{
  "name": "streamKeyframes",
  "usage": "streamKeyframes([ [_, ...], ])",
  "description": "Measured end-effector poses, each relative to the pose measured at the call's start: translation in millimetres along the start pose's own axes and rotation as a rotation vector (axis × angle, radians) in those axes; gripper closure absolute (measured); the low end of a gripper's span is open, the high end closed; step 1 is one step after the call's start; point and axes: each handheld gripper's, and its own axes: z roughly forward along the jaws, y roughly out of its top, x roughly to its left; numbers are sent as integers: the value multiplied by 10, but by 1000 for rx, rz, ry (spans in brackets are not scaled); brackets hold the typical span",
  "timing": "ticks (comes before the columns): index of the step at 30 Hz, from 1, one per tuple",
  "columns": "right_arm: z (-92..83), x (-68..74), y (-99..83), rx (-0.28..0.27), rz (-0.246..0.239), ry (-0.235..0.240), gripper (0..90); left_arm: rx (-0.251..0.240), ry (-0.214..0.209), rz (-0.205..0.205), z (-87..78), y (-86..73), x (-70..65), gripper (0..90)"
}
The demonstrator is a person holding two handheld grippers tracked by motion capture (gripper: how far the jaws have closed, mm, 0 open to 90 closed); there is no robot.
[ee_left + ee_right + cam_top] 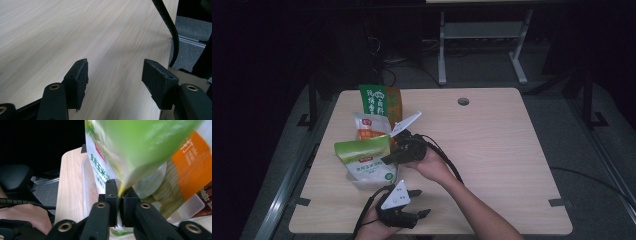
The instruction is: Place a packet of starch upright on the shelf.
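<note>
My green and white bag [364,159] sat at the left side of the table [492,150], standing in a clear plastic box [362,183]. Just behind it stood a white and orange bag [370,126], and behind that a tall green and orange bag [379,101], all close together in a row. My right gripper [388,159] reached in from the right and pinched the edge of the green and white bag [130,147] tight, with the thin edge squeezed between my two black fingers [111,195]. The bag leaned over them. Nearer to me, by the front edge of the table, my left gripper [421,202] was down low. Its fingers [80,77] were spread wide apart and held nothing, with just bare wood [50,37] under them
</note>
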Motion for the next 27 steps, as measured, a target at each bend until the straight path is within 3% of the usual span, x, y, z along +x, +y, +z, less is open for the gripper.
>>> streamKeyframes([
  [2,0,-3,-4,-5,7,3,848,-3,1,-5,3,5,2,374],
  [4,-14,-10,-7,1,-8,-14,770,1,4,-4,3,6,9,370],
  [6,-53,-25,-23,-13,13,9,696,2,6,-7,4,5,22,366],
  [9,-133,-45,-54,-18,22,1,610,-2,11,-7,3,13,44,360],
  [12,-247,-64,-105,-28,11,-27,570,-3,16,-15,8,24,56,350],
  [19,-533,-140,-270,-51,41,-65,471,-6,19,-10,18,37,69,347],
  [27,-729,-287,-501,-25,95,-133,401,1,4,-29,46,43,104,343],
])
